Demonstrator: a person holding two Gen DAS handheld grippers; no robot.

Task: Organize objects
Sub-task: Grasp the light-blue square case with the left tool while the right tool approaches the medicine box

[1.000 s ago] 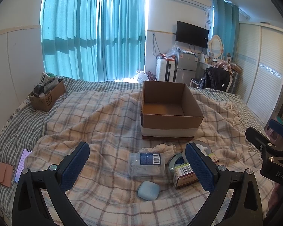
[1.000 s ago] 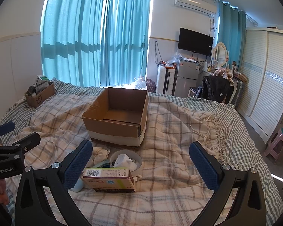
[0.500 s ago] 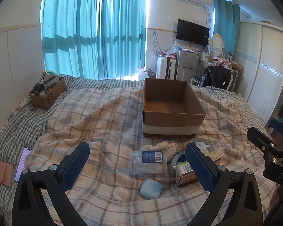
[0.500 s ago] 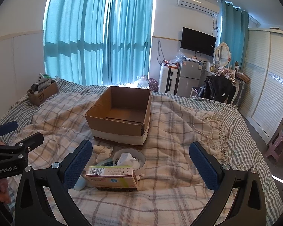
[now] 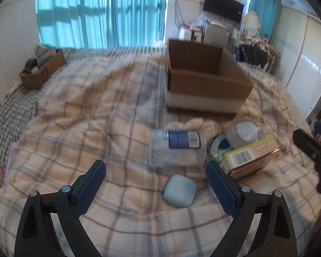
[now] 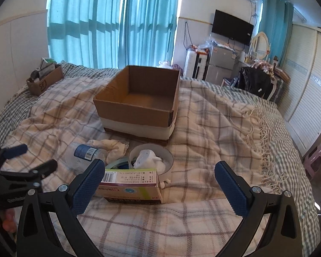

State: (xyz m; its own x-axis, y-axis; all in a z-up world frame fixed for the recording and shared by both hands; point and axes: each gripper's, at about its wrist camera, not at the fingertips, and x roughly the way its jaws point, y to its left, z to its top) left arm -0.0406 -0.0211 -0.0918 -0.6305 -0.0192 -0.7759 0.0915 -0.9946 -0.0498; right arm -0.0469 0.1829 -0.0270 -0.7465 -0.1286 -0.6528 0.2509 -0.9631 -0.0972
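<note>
Bed with loose items before an open cardboard box; both grippers empty, jaws apart

Left gripper (image 5: 156,177) has just been narrowing slightly, nothing pressed between its ribbed blue pads; a rounded pale-blue case (image 5: 180,191) lies on the plaid blanket (image 5: 75,128) between them. Just beyond: a clear cylindrical bottle (image 5: 175,147) on its side against a crumpled cream cloth (image 5: 201,124), a tape roll (image 6: 151,156), a flat carton (image 6: 130,185). Right gripper (image 6: 160,180) hovers wide over the carton. The brown corrugated box (image 6: 137,105) sits mid-bed, toward the far edge

Left gripper (image 5: 156,180) lowered toward earbud case (image 5: 180,191), jaws closing slightly; right gripper (image 6: 160,177) lowered.
</note>
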